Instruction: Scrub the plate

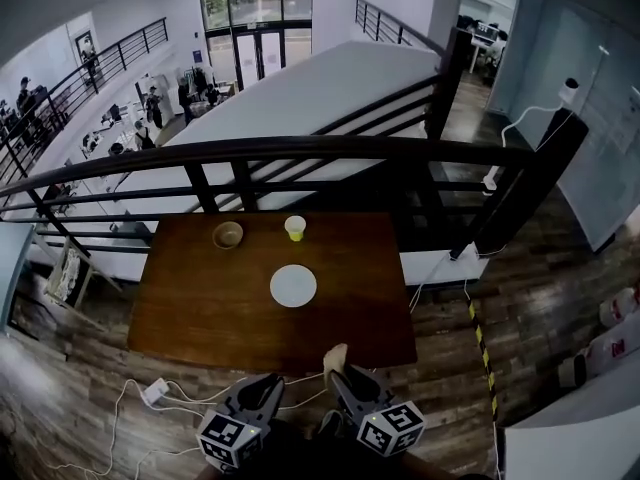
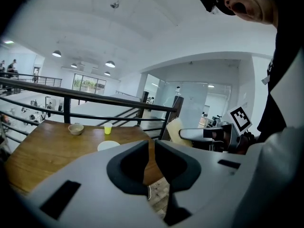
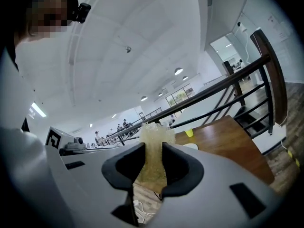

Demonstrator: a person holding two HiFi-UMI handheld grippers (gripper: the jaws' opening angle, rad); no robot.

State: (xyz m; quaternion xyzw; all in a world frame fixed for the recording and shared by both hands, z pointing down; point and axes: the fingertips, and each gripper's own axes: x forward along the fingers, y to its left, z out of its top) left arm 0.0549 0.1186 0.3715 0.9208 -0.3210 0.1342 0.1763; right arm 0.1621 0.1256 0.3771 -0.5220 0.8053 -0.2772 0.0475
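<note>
Before bench (image 1: 200, 298) | plate (image 1: 293, 286) ahead, well apart | right gripper (image 1: 340, 376) pinching sponge (image 1: 336, 356) | left gripper (image 1: 271, 382) pressed together, empty

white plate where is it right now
In the head view the white plate lies near the middle of the wooden table, nearer the person than the yellow cup and the brown bowl at its far edge.

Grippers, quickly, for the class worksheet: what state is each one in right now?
Left gripper: jaws all but closed, nothing between them.
Right gripper: closed on a yellowish sponge.
</note>
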